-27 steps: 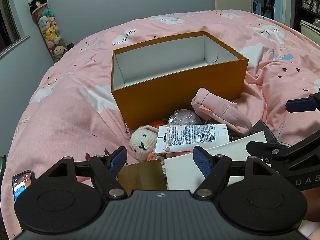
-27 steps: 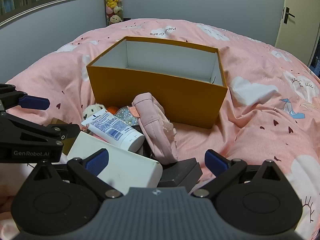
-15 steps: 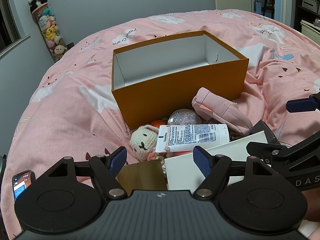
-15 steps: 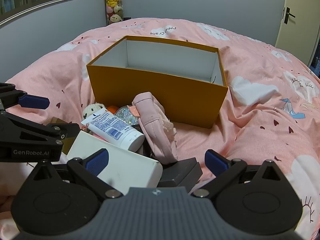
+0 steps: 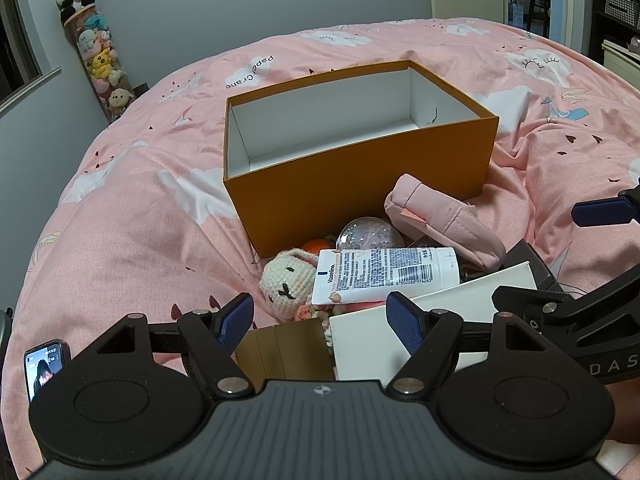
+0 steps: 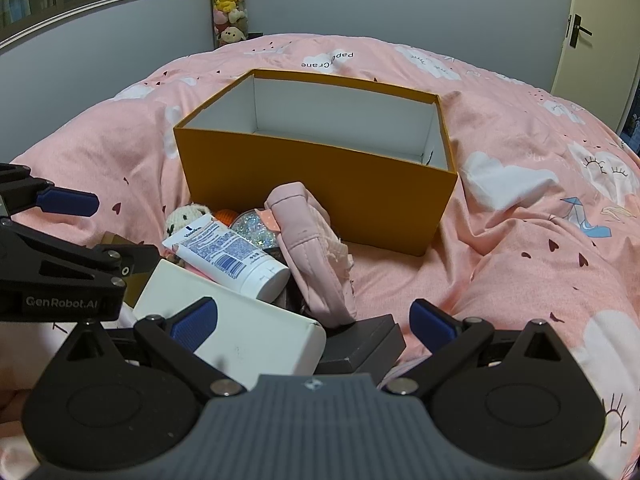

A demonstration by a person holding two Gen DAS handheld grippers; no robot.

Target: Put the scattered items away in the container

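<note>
An empty orange box [image 5: 360, 184] [image 6: 320, 184] with a white inside stands on the pink bed. In front of it lies a pile: a Vaseline tube [image 5: 384, 274] [image 6: 232, 254], a pink pouch [image 5: 444, 220] [image 6: 312, 256], a crocheted bunny [image 5: 286, 280], a glitter ball [image 5: 366, 234], a white box [image 5: 400, 328] [image 6: 240, 328], a gold-brown box [image 5: 284, 350] and a dark box [image 6: 360, 346]. My left gripper [image 5: 320, 322] is open above the gold-brown and white boxes. My right gripper [image 6: 312, 318] is open above the white and dark boxes. Both are empty.
The pink duvet [image 5: 140, 220] is rumpled around the box. A clear tube of plush toys [image 5: 100, 64] stands by the grey wall. A door [image 6: 592, 32] is at the right. A phone [image 5: 42, 366] shows at the lower left.
</note>
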